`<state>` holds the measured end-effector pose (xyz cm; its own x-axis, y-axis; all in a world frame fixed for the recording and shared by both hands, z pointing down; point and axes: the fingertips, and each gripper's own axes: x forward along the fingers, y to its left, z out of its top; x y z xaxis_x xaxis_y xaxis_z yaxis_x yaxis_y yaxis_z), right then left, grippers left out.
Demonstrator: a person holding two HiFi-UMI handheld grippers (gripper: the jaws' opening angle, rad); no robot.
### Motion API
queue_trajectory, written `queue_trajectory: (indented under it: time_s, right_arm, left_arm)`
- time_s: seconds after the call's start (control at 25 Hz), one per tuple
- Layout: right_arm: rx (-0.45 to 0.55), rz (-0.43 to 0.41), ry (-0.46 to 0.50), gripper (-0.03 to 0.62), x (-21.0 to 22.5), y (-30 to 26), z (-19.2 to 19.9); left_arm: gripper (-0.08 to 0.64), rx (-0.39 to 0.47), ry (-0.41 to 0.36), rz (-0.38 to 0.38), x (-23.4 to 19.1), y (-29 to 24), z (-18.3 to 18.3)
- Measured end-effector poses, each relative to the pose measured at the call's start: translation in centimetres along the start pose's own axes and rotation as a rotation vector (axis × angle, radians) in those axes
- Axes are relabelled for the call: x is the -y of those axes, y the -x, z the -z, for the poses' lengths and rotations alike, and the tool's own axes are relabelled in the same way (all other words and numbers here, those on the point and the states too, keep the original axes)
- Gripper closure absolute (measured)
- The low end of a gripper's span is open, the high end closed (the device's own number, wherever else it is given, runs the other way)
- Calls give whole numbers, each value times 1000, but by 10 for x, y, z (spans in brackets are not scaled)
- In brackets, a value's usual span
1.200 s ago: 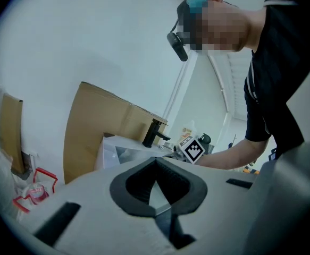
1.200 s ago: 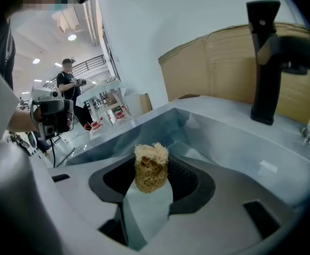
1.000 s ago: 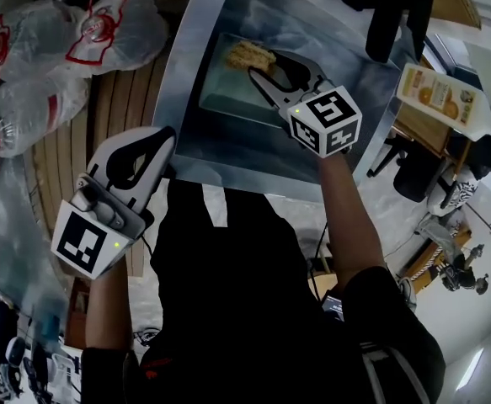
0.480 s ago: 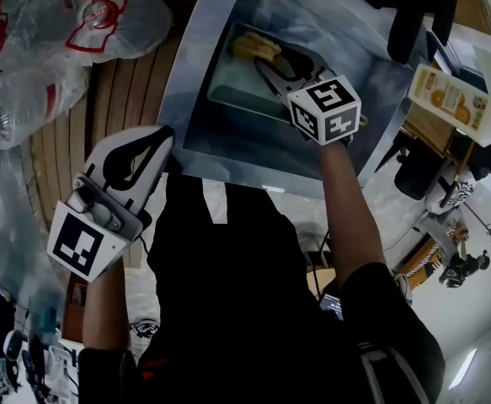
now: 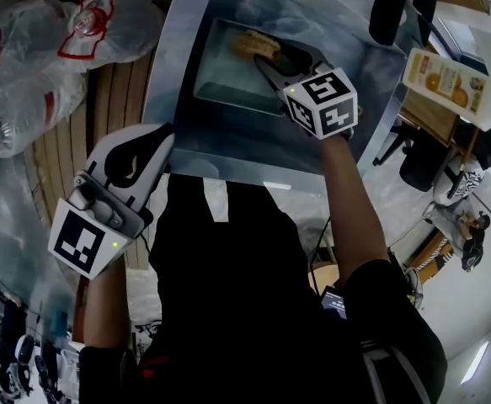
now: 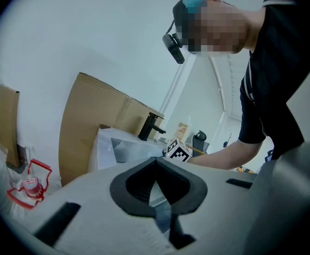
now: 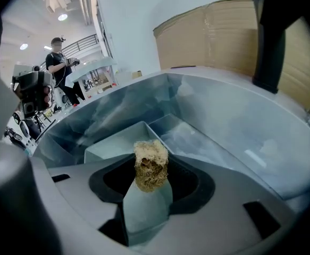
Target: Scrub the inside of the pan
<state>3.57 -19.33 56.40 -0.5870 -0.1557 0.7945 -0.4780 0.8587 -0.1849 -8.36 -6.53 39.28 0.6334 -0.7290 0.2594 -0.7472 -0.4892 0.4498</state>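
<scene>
A rectangular metal pan (image 5: 228, 82) (image 7: 117, 142) lies in the steel sink (image 5: 346, 74) (image 7: 224, 126). My right gripper (image 5: 266, 57) (image 7: 150, 174) reaches into the pan and is shut on a tan fibrous scrubber (image 5: 253, 45) (image 7: 151, 166), which sticks out past the fingertips toward the pan's far end. My left gripper (image 5: 140, 154) (image 6: 157, 177) hangs back over the sink's near edge, its jaws shut with nothing between them.
A black faucet (image 5: 392, 7) (image 7: 274, 31) stands at the sink's far side. A bottle with an orange label (image 5: 443, 78) sits to the right. Bagged plastic bottles (image 5: 51, 49) lie on the wooden counter at the left. Brown cardboard (image 7: 224, 31) (image 6: 99, 121) backs the sink.
My right gripper with the scrubber has shifted slightly inside the pan, toward its far end. The left gripper has stayed in place.
</scene>
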Motion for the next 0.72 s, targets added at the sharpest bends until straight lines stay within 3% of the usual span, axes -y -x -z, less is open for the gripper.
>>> queue_trajectory:
  time_s: [0.36,0.72]
  right_arm:
    - [-43,52,-41,403,33,32,35]
    - [-85,68,-14,403,42,44,45]
  left_arm:
    - [543,-22,-27,55,25,-39,-6]
    - [543,-27,-38,71,43,-55,-9]
